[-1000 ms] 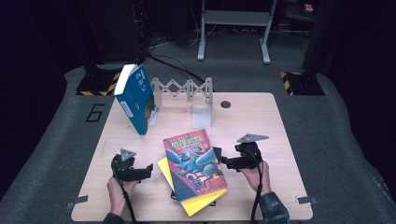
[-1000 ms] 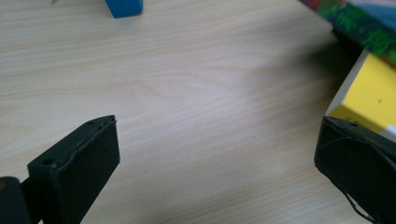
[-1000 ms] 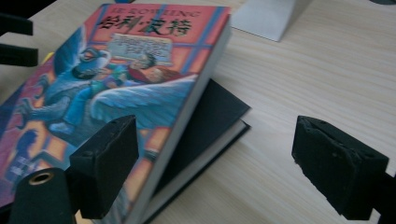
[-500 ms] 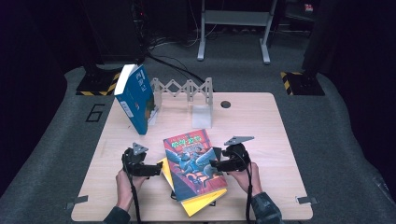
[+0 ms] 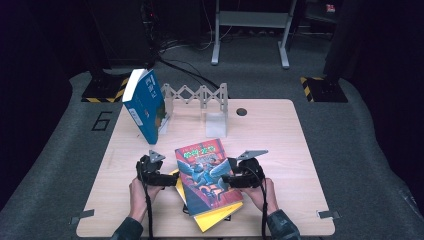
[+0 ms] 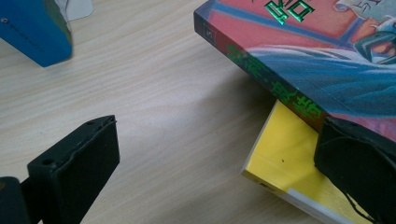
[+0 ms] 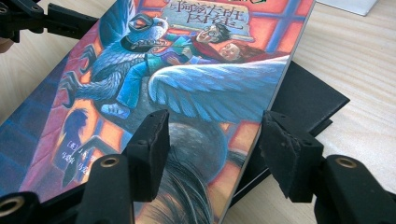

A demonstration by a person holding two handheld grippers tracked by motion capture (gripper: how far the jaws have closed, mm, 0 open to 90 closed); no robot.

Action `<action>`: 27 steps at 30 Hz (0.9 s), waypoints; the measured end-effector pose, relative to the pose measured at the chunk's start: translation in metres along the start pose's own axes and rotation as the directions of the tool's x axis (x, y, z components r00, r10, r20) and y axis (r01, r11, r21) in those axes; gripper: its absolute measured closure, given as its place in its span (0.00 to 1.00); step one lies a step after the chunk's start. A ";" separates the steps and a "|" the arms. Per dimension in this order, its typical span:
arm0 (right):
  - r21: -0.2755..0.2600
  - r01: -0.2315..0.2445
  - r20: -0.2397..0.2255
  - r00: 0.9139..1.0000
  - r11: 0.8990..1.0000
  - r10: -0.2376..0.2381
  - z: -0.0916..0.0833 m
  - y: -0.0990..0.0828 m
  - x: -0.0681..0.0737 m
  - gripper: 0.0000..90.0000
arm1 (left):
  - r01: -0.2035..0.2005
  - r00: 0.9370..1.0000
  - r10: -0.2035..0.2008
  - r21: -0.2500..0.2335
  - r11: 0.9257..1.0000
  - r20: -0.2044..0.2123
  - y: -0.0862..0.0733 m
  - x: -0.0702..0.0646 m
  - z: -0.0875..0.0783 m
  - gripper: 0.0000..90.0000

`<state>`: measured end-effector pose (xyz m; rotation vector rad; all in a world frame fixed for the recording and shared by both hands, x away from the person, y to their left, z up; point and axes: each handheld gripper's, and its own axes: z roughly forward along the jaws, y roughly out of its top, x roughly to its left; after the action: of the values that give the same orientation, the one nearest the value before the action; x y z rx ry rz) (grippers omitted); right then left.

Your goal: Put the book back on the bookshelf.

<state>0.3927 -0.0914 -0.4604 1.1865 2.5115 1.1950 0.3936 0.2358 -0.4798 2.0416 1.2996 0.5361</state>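
Note:
A thick book with a red and blue illustrated cover (image 5: 207,175) lies flat on a yellow book (image 5: 216,220) near the table's front edge. My right gripper (image 5: 228,178) is at its right side. In the right gripper view its jaws straddle the book's long edge (image 7: 247,154), one pad (image 7: 149,140) over the cover and the other (image 7: 289,158) beside the page edge; they have just been closing, and I see no firm press. My left gripper (image 5: 170,181) is wide open at the book's left side, one fingertip (image 6: 359,168) over the yellow book (image 6: 285,154).
A blue book (image 5: 145,105) leans against a folding metal rack (image 5: 197,95) at the back left, with a pale upright divider (image 5: 216,125) beside it. Something flat and black (image 7: 308,102) sticks out under the illustrated book. The wooden table (image 5: 300,150) has a round hole (image 5: 241,111).
Both hands have moved inward to the illustrated book's sides. The right gripper's jaws have narrowed around the book's edge. The books have not moved.

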 end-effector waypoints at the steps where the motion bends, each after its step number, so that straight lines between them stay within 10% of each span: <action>1: -0.001 -0.002 0.005 1.000 1.000 0.002 0.000 0.000 0.001 0.47 | 0.002 1.000 -0.002 0.000 1.000 -0.002 0.001 0.000 0.001 0.00; 27: 0.003 -0.028 0.035 0.999 1.000 0.028 0.002 -0.003 0.019 0.43 | 0.048 0.999 -0.048 0.027 0.999 0.006 0.018 0.020 0.015 0.00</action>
<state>0.3789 -0.0783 -0.4602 1.2362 2.4804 1.1664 0.4230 0.2444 -0.4776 2.0269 1.3549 0.4929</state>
